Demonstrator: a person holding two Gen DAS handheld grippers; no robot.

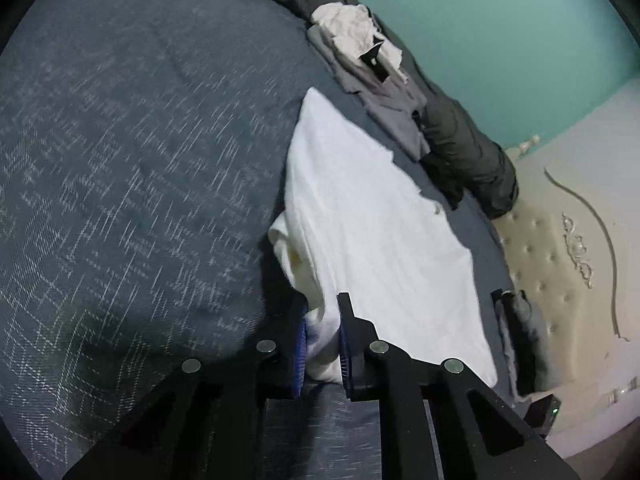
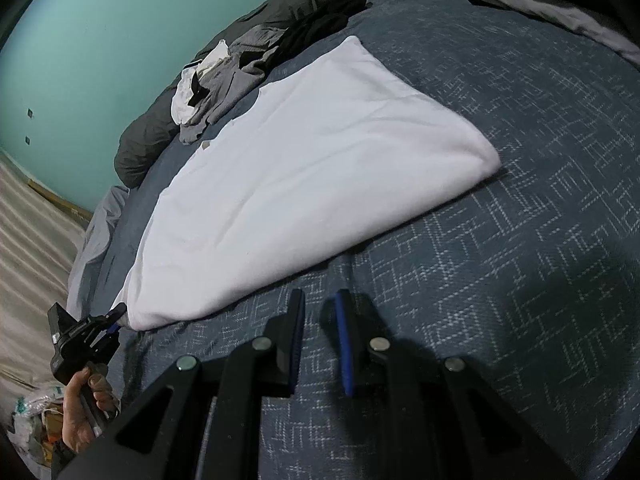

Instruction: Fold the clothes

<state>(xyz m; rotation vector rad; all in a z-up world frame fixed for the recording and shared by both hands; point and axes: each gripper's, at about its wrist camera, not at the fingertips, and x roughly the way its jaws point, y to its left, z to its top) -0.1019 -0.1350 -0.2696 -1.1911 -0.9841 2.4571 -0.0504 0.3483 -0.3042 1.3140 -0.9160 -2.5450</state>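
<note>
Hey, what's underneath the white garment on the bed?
The white garment lies on the patterned blue bedspread. Anything under its middle is covered, so it cannot be seen.

**Two wrist views, low over the bed**

The left wrist camera looks along its tool, close above the bed, facing the teal wall and headboard. The right wrist camera sits just over the bed, facing across it toward the same wall. Both views share the white cloth, the heap of clothes and the dark bolster; the right view also catches the left tool.
</note>
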